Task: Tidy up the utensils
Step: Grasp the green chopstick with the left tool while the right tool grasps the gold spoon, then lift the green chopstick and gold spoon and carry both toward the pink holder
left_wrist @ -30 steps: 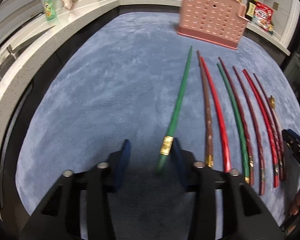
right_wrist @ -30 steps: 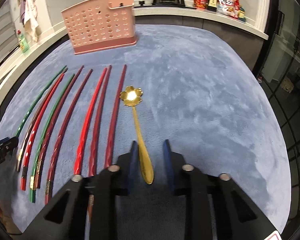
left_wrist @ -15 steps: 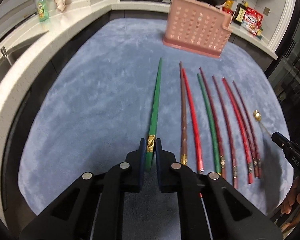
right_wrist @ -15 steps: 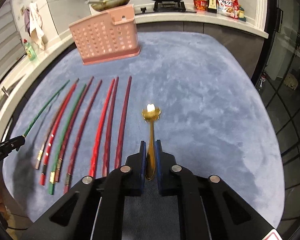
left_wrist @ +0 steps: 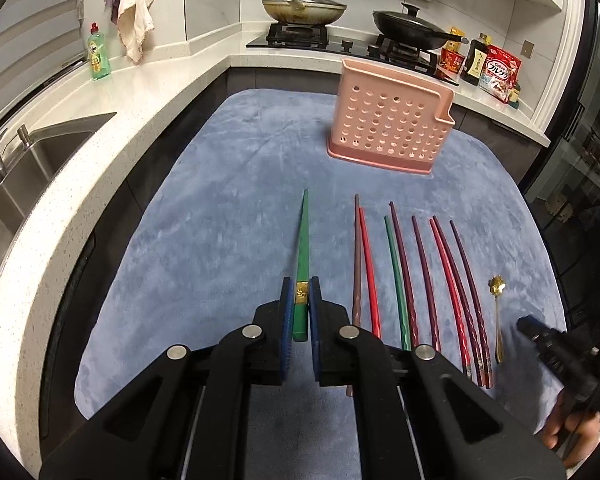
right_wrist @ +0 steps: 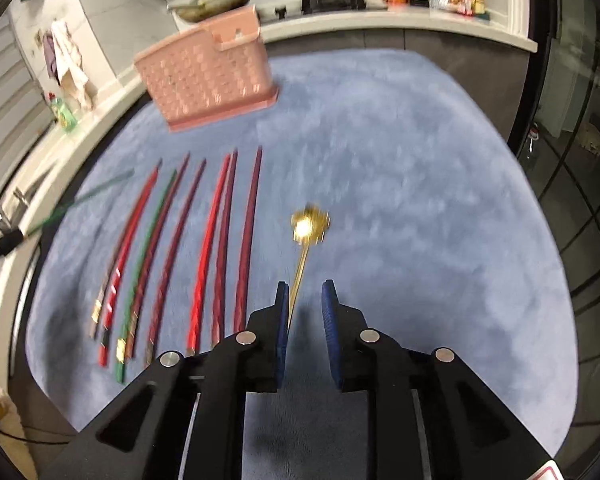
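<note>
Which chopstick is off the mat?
The green chopstick with the gold band, pinched between the left gripper fingers. The other chopsticks lie side by side on the blue mat.

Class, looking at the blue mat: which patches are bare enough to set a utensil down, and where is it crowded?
Bare: mat left of the green chopstick, and right of the spoon. Crowded: the chopstick row before the pink holder.

Mat [left_wrist: 228,184] left of chopsticks [left_wrist: 420,272] open — pink rack [left_wrist: 388,128] blocks far end.
</note>
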Demonstrator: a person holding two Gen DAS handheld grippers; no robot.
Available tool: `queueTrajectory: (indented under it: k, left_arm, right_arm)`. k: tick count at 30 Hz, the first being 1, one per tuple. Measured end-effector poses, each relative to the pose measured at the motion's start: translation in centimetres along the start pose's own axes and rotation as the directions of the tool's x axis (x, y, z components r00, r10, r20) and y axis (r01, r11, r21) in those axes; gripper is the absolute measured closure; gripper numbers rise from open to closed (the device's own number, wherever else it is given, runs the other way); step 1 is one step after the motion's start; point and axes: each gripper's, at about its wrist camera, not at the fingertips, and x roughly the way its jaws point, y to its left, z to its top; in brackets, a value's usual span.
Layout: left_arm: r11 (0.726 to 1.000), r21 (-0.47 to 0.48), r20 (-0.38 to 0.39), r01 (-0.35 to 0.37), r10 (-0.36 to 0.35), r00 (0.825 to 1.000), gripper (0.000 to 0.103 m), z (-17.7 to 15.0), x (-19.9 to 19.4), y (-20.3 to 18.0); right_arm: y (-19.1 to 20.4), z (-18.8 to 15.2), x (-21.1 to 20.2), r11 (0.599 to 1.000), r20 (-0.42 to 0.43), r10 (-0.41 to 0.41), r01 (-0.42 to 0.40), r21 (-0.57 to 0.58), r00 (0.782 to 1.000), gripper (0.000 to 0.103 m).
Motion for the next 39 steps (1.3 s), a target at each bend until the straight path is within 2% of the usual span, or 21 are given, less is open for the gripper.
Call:
queueTrajectory:
  k: [2, 4, 8, 12, 15, 22, 24, 26, 28, 31, 34, 37, 39]
  left_arm:
    - [1.0, 0.003, -0.012, 0.0, 0.0, 1.0, 0.096, -0.4, 0.2, -0.1]
    - [1.0, 0.001, -0.022, 0.0, 0.0, 1.0, 0.096, -0.7, 0.3, -0.1]
    - [1.0, 0.002, -0.034, 0.001, -0.001, 0.999, 0.099, -1.3, 0.5, -0.3]
    - [1.0, -0.004, -0.049, 0.005, -0.005, 0.999, 0.099, -1.8, 0.8, -0.3]
    - [1.0, -0.004, -0.057, 0.002, -0.002, 0.998, 0.099, -2.2, 1.1, -0.4]
    - [0.999, -0.032, -0.126, 0.014, -0.018, 0.992, 0.097, -4.5, 2.7, 0.2]
    - [0.999, -0.036, -0.13, 0.024, -0.028, 0.991, 0.09, -5.2, 3.1, 0.4]
    - [0.999, -0.031, -0.128, 0.017, -0.021, 0.991, 0.063, -5.7, 3.6, 0.4]
    - [0.999, -0.035, -0.109, 0.011, -0.014, 0.994, 0.059, -6.0, 4.1, 0.5]
    - [0.999, -0.044, -0.124, -0.001, -0.004, 0.992, 0.061, -6.2, 5.7, 0.9]
    - [0.998, -0.061, -0.152, 0.001, -0.01, 0.988, 0.075, -6.6, 6.7, 1.3]
    - [0.999, -0.052, -0.143, 0.008, -0.015, 0.99, 0.093, -6.7, 6.6, 1.2]
    - [0.999, -0.052, -0.144, 0.015, -0.023, 0.989, 0.093, -6.7, 6.6, 1.4]
  right_arm:
    - [0.4, -0.7, 0.9, 1.0, -0.026, 0.013, -0.013, 0.001, 1.0, 0.081]
    - [0.7, -1.1, 1.4, 1.0, -0.036, -0.001, 0.001, -0.004, 0.999, 0.072]
    - [0.8, -2.2, 1.9, 1.0, -0.045, 0.008, -0.008, 0.008, 0.999, 0.071]
    - [1.3, -2.9, 1.9, 0.999, -0.013, -0.027, 0.026, -0.04, 1.0, 0.077]
    - [1.0, -2.9, 1.7, 0.999, -0.02, -0.018, 0.017, -0.032, 1.0, 0.091]
    - [0.8, -3.5, 1.1, 0.999, -0.007, -0.023, 0.023, -0.03, 1.0, 0.092]
    - [0.7, -3.6, 0.6, 1.0, 0.001, -0.02, 0.02, -0.022, 1.0, 0.092]
    - [0.7, -3.6, 0.4, 0.999, 0.004, -0.023, 0.023, -0.023, 1.0, 0.092]
    - [0.6, -3.5, 0.3, 1.0, 0.004, -0.023, 0.023, -0.018, 1.0, 0.092]
    - [0.5, -3.4, 0.2, 1.0, 0.004, -0.025, 0.025, -0.009, 1.0, 0.092]
    - [0.4, -3.4, 0.1, 1.0, 0.001, -0.021, 0.021, 0.0, 1.0, 0.092]
    - [0.4, -3.3, -0.1, 1.0, 0.006, -0.022, 0.022, 0.002, 1.0, 0.092]
    - [0.3, -3.2, -0.2, 1.0, 0.008, -0.02, 0.02, 0.006, 1.0, 0.092]
